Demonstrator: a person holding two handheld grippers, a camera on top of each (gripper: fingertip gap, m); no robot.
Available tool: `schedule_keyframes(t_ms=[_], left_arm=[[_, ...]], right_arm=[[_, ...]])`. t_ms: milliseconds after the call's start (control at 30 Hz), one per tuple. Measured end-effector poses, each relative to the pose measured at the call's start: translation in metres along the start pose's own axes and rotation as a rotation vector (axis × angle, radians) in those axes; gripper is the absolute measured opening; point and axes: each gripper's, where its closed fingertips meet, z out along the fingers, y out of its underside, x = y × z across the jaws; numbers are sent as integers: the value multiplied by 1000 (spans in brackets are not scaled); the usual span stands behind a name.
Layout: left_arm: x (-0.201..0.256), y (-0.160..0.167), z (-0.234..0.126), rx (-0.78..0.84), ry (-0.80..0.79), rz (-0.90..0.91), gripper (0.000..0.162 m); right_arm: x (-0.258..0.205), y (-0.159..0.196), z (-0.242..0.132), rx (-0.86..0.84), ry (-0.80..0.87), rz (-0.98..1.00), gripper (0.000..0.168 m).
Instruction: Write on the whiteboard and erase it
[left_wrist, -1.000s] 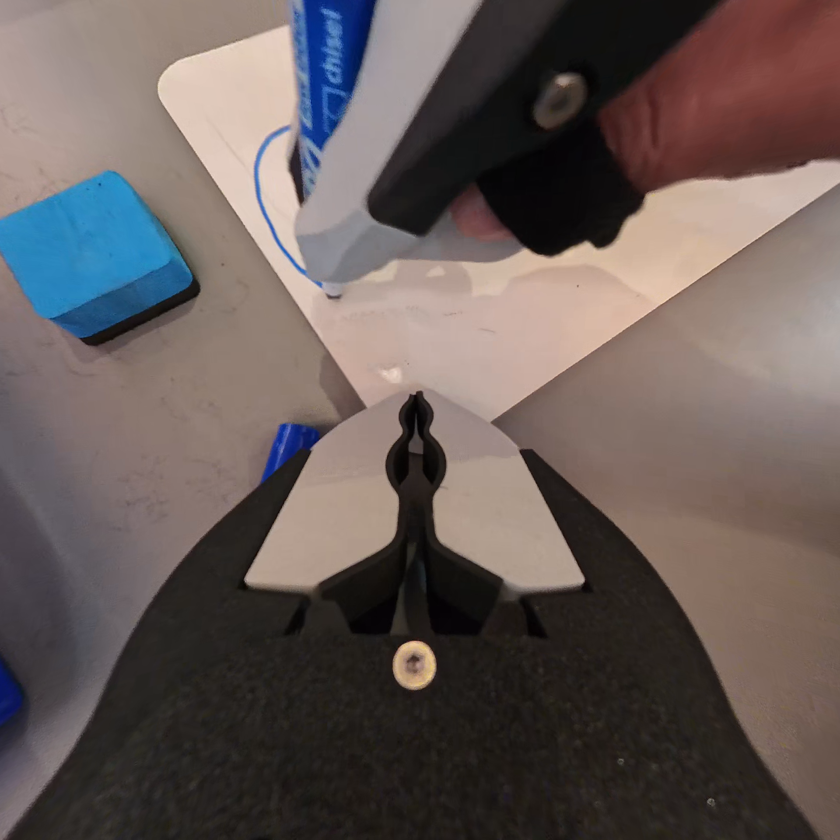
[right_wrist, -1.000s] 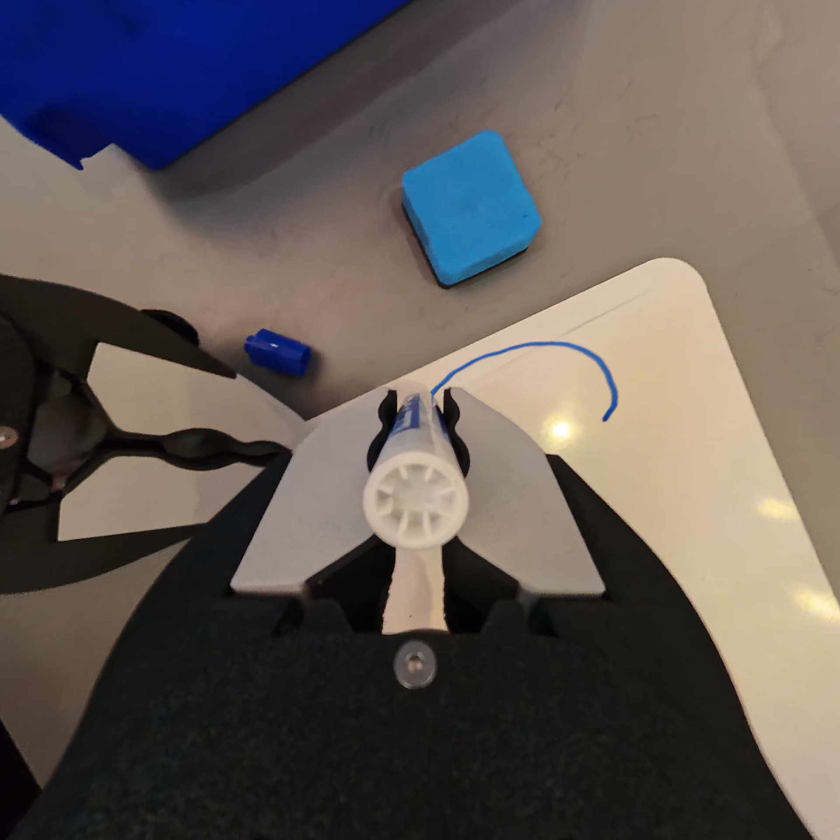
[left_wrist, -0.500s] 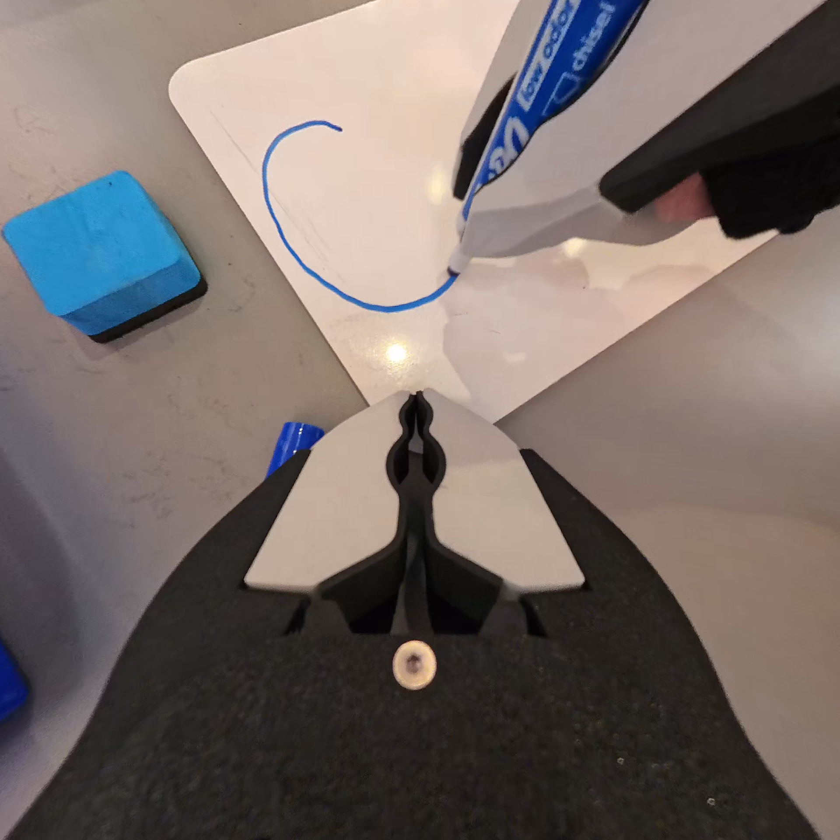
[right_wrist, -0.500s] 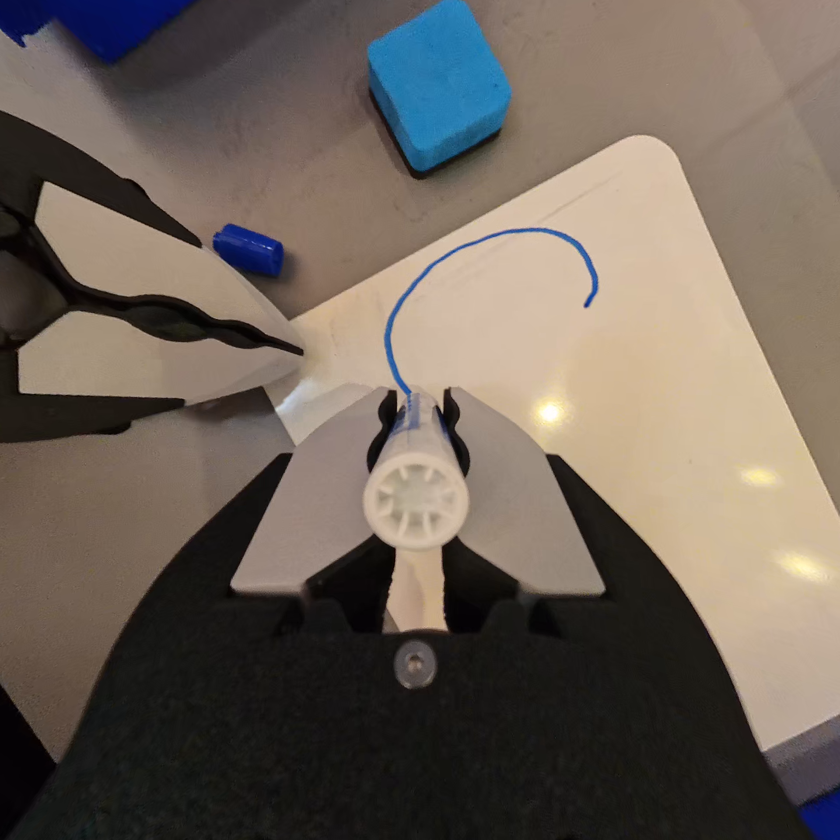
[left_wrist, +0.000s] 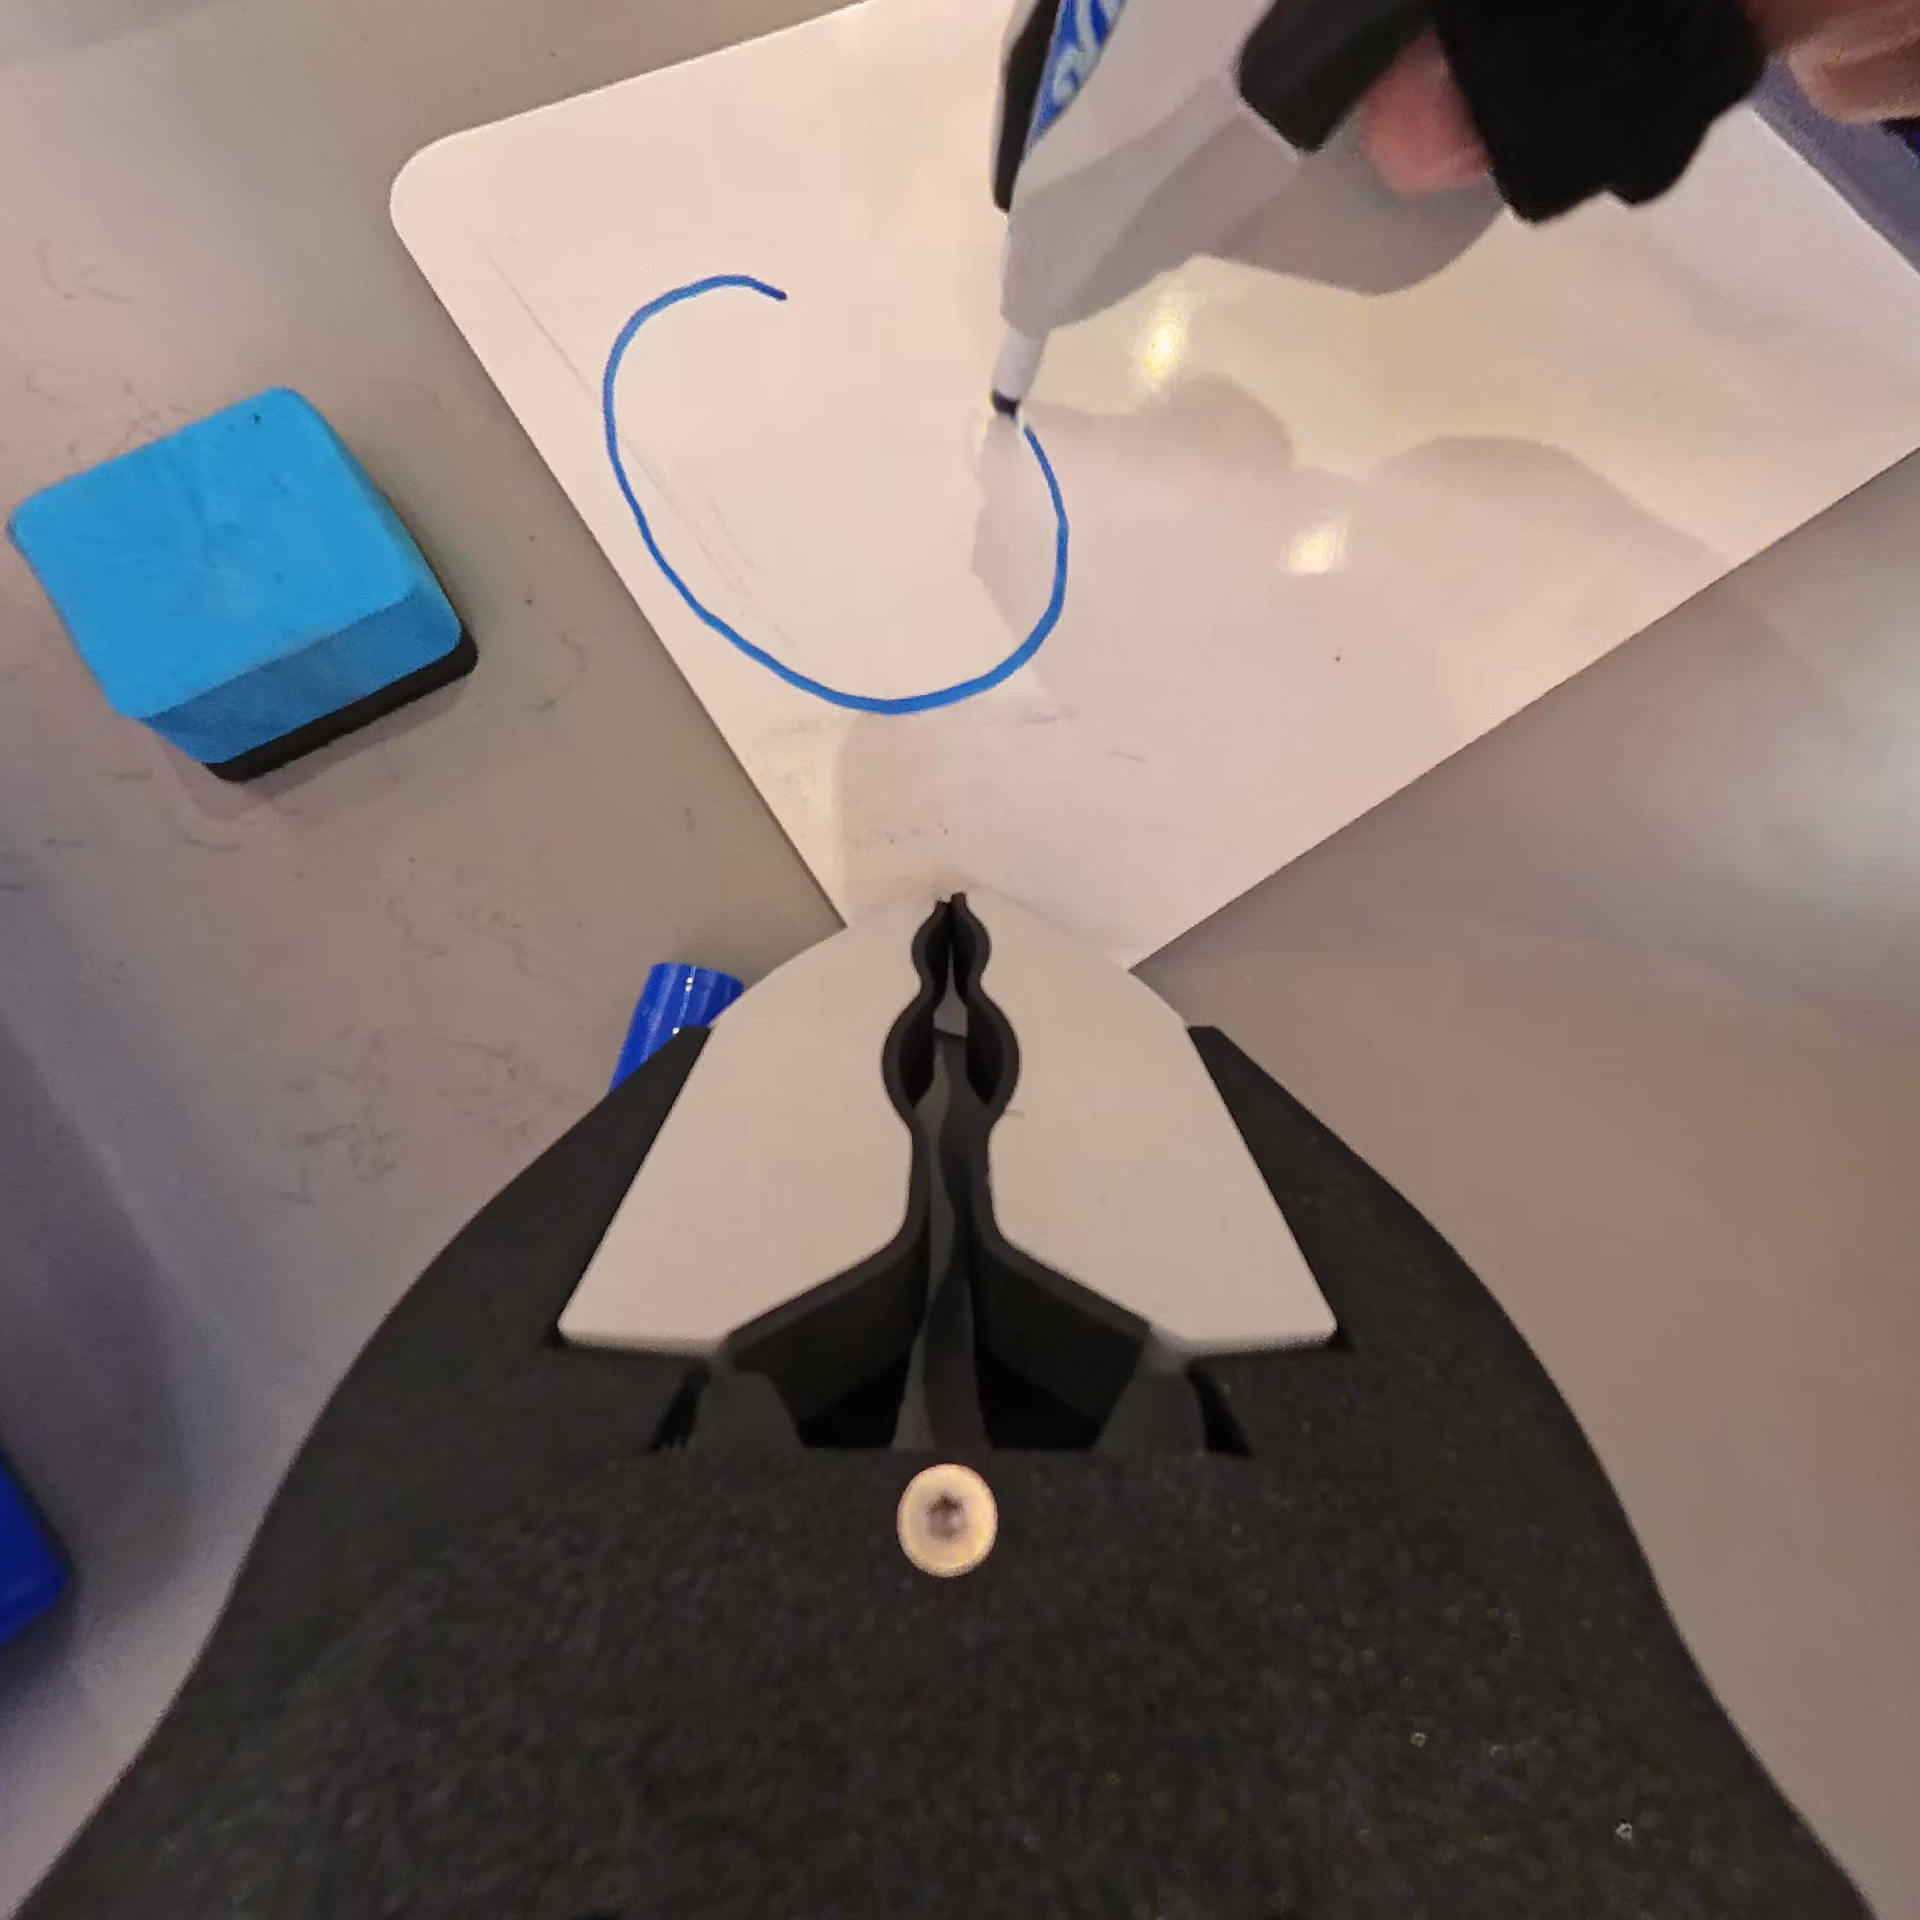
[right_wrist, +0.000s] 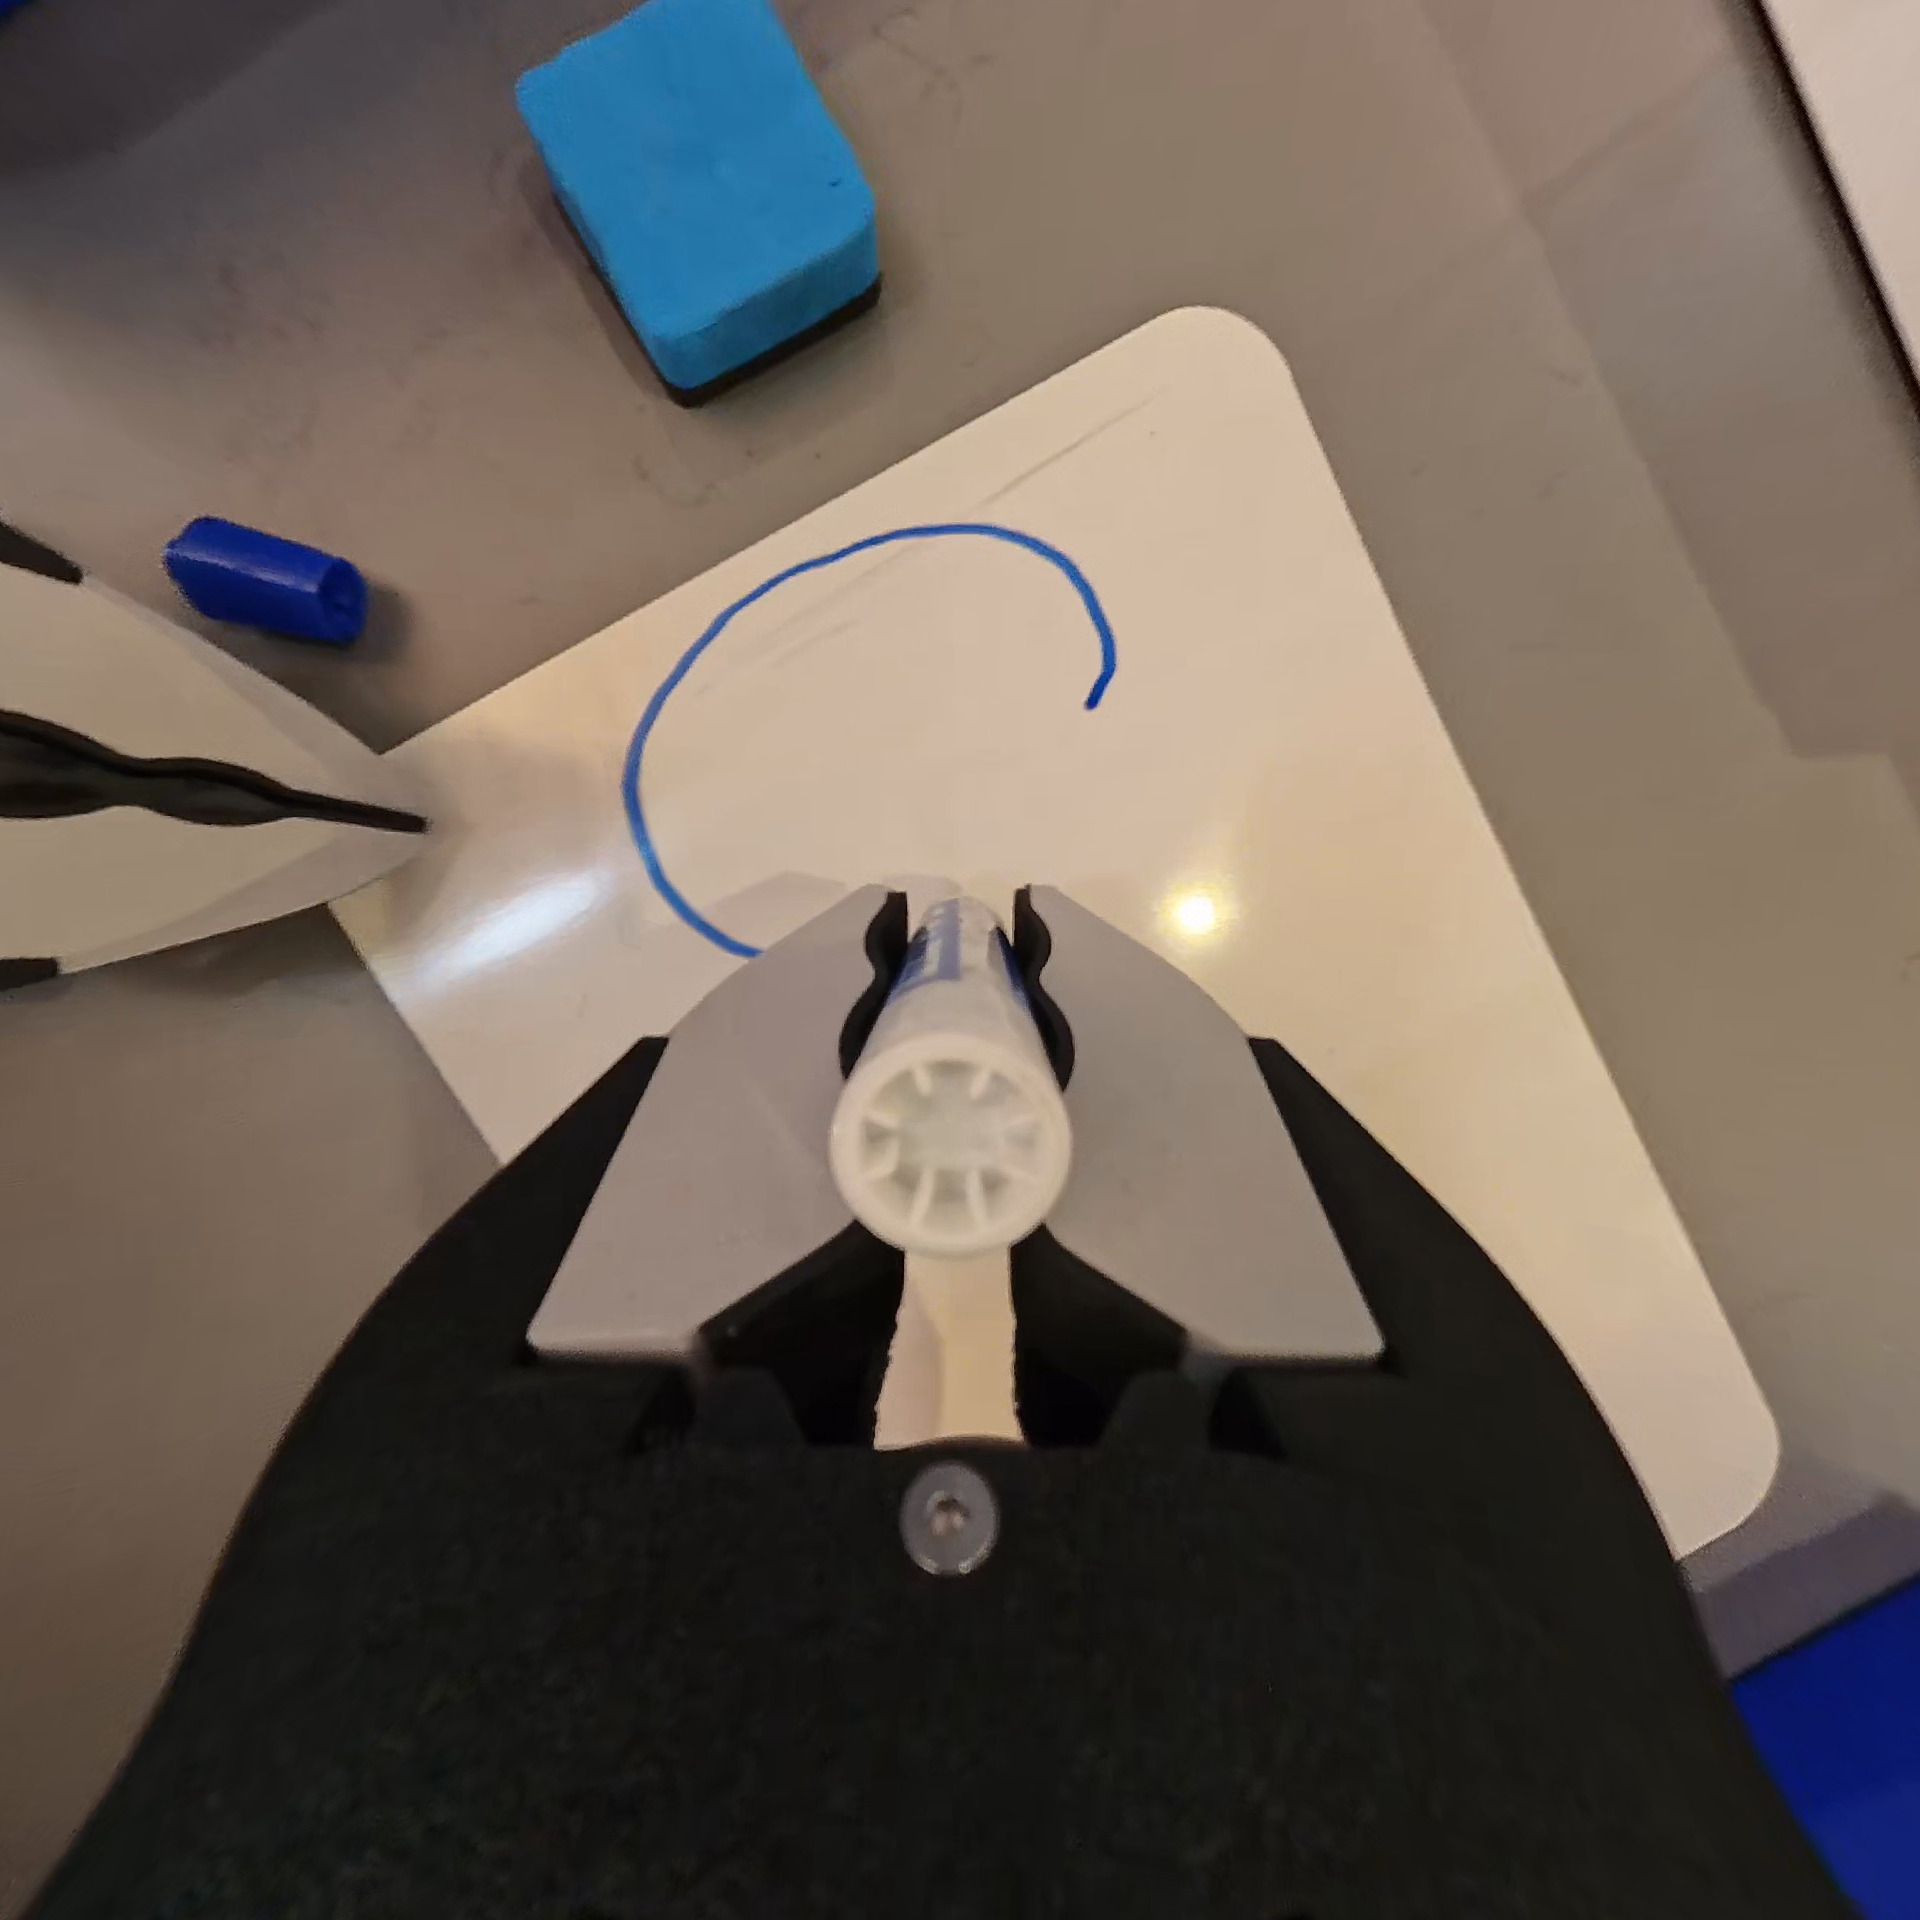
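Right gripper, grey-fingered with a black body, is clenched around a white whiteboard marker with a blue label, held steeply with its ribbed white back end facing the camera. In the left wrist view the marker's dark tip touches the whiteboard at one end of a thin blue curved line. That line forms an open loop, roughly three quarters of a circle, with a gap between its two ends. A person's hand in a black fingerless glove shows behind this gripper.

Left gripper holds nothing; its grey fingers are pressed together, their tips at the near corner of the board, though whether they touch it cannot be told.

All of this sits on a smooth grey tabletop with faint marbling. Little of the room is visible; ceiling lights appear only as bright spots reflected in the board.

White glossy whiteboard with rounded corners lies flat on the table, turned diagonally to both cameras. Beside its left edge, apart from it, rests a bright blue square foam eraser with a black felt base. A small dark blue marker cap lies on its side on the table near the left gripper. Dark blue objects show at the frame edges; what they are cannot be told.
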Motion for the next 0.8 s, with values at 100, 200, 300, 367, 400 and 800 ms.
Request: schedule_keyframes(t_ms=[100,200,300,367,400,800], left_arm=[[0,0,0,0,1,-1,0],[0,0,0,0,1,0,0],[0,0,0,0,0,0,0],[0,0,0,0,1,0,0],[0,0,0,0,1,0,0],[1,0,0,0,5,-1,0]], right_arm=[[11,-6,4,-2,9,-3,20],[20,-14,8,-3,12,-7,20],[26,-22,14,-6,11,-15,20],[29,-28,17,-10,9,-25,20],[30,-32,19,-12,8,-30,20],[23,-63,34,-30,-9,-88,20]])
